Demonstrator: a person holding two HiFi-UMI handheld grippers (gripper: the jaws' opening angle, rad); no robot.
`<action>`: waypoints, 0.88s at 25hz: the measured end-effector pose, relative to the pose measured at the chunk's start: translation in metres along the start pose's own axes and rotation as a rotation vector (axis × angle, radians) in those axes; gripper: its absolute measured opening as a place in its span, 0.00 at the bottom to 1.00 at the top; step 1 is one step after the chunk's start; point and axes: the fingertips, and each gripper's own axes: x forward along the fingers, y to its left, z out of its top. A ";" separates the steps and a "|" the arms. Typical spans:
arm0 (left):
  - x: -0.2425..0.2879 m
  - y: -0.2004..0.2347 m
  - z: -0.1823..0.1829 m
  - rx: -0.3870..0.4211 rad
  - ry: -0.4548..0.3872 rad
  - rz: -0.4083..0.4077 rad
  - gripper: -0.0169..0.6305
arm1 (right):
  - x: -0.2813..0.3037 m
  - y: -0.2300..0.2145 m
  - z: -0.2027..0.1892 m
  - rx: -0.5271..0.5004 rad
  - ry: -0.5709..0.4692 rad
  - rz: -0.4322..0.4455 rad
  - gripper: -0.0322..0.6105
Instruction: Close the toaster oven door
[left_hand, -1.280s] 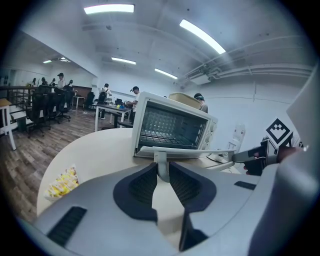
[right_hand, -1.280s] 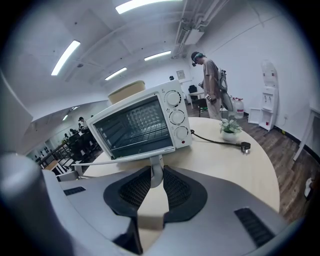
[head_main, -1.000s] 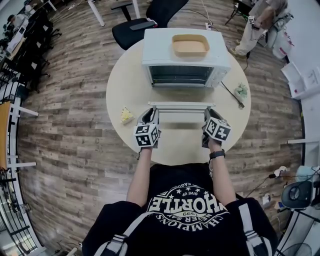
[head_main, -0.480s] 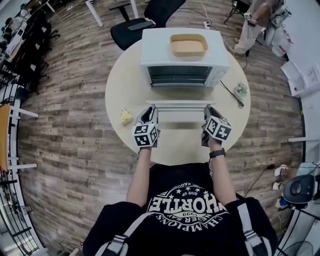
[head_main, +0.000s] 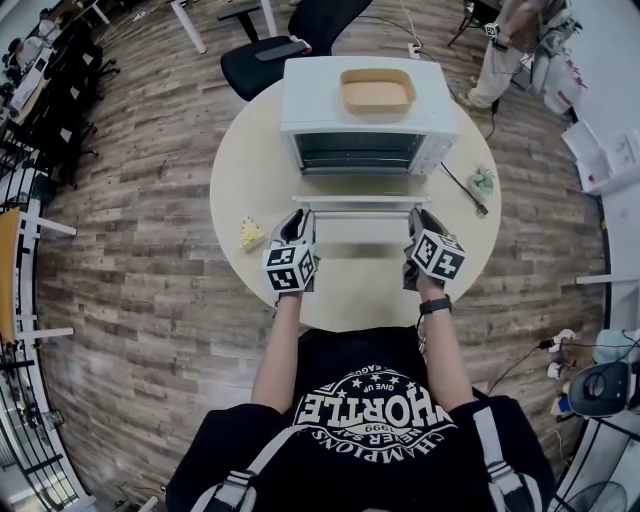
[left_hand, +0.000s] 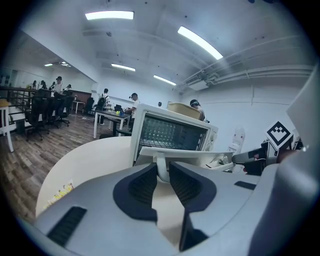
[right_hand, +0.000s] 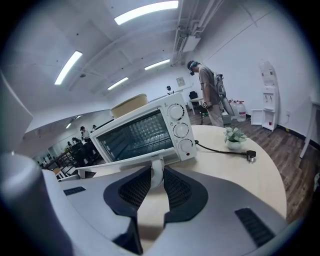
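Note:
A white toaster oven (head_main: 370, 110) stands at the far side of a round table (head_main: 250, 170). Its door (head_main: 360, 225) hangs open toward me, and the long white handle (head_main: 360, 203) runs along the door's free edge. My left gripper (head_main: 300, 222) is shut on the handle's left post (left_hand: 161, 167), with the pads against it. My right gripper (head_main: 420, 222) is shut on the right post (right_hand: 157, 174). The wire rack inside the oven (right_hand: 140, 135) shows through the opening, with the knobs (right_hand: 180, 130) at its right.
A tan tray (head_main: 378, 90) lies on top of the oven. A yellow item (head_main: 253, 233) sits on the table at the left. A small potted plant (head_main: 483, 180) and a loose power cord (head_main: 465, 190) lie at the right. A black chair (head_main: 270, 55) and a standing person (head_main: 510, 45) are beyond the table.
The door's handle edge has come slightly nearer the oven front, and both grippers have gone with it. Their hold is unchanged.

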 end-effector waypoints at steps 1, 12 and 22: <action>0.000 0.000 0.001 0.000 -0.002 0.000 0.17 | 0.000 0.001 0.001 -0.002 -0.002 0.000 0.20; 0.002 0.002 0.008 0.010 -0.001 -0.007 0.17 | 0.002 0.005 0.008 -0.002 -0.019 0.009 0.20; 0.009 0.001 0.016 0.008 0.003 -0.010 0.17 | 0.008 0.004 0.018 -0.004 -0.042 0.026 0.20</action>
